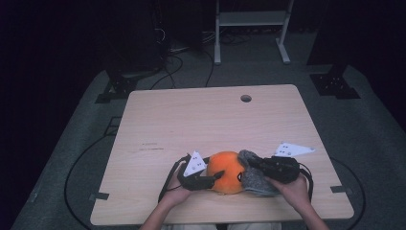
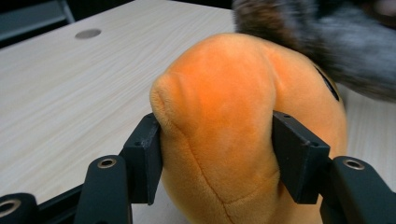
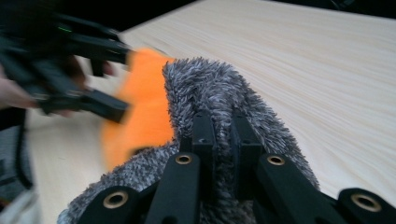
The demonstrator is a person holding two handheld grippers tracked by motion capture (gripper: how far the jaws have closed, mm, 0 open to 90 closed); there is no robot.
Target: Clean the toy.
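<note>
Orange plush (image 3: 142,116) blurred, perhaps mid-motion.

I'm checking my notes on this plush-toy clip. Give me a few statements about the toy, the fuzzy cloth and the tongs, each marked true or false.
1. The left tongs squeeze the orange plush toy. True.
2. The right tongs stand wide open over bare wood. False: they are shut on the grey fuzzy cloth.
3. The grey fuzzy cloth touches the toy. True.
4. The toy lies at the table's far edge, by the round hole. False: it sits near the person's edge.
</note>
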